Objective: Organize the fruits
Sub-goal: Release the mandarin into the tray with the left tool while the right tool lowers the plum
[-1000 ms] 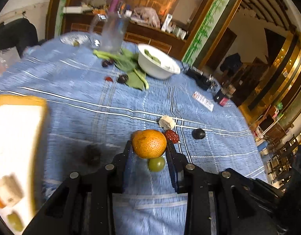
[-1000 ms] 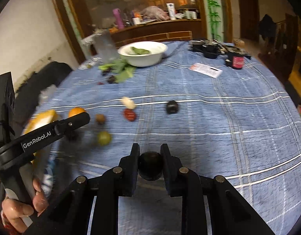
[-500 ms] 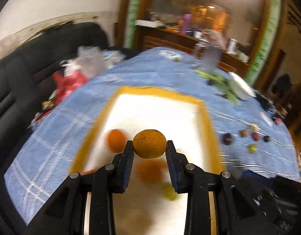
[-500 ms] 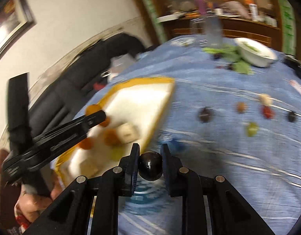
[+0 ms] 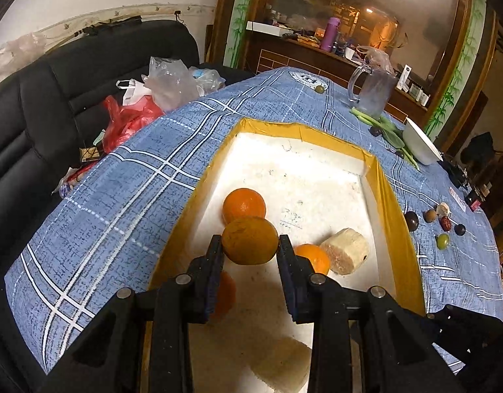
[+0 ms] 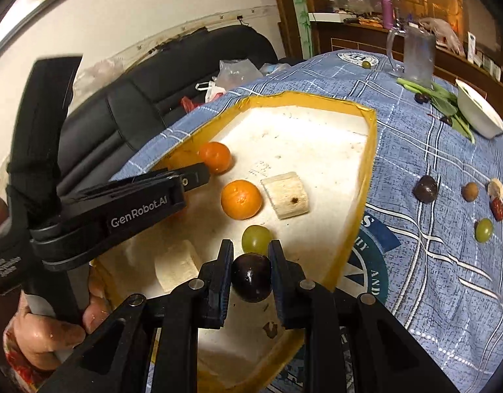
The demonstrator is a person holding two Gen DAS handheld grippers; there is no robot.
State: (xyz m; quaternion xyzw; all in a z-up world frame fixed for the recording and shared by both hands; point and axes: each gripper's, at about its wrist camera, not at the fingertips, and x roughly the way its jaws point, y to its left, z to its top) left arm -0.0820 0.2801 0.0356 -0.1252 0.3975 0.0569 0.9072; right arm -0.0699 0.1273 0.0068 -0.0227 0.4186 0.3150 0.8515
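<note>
While both tools hang over the shallow white foam tray with a yellow taped rim (image 5: 387,196), at the centre of both frames, its contents read as follows: three round orange mandarins, one at tray centre (image 6: 241,199), one toward its upper left (image 6: 215,157), one half hidden under the left tool's finger (image 5: 225,294); a green grape (image 6: 256,238); two pale cut cylindrical chunks (image 6: 285,194) (image 6: 176,268).

Left tool (image 5: 250,255): narrowly parted, pads clamped on a dull orange mandarin with a rough, speckled skin (image 5: 250,240), lifted above the tray floor.

Right tool (image 6: 250,263): nearly closed, gripping a glossy dark purple round fruit (image 6: 251,276) over the tray's lower part.

Right of the tray, on the blue checked cloth of the worktop (image 6: 448,262), loose small fruits lie in a cluster: dark plum (image 6: 425,189), brown ball (image 6: 470,191), red date (image 6: 497,209), green grape (image 6: 483,230). White bowl (image 6: 477,111) at upper right, contents not visible.
</note>
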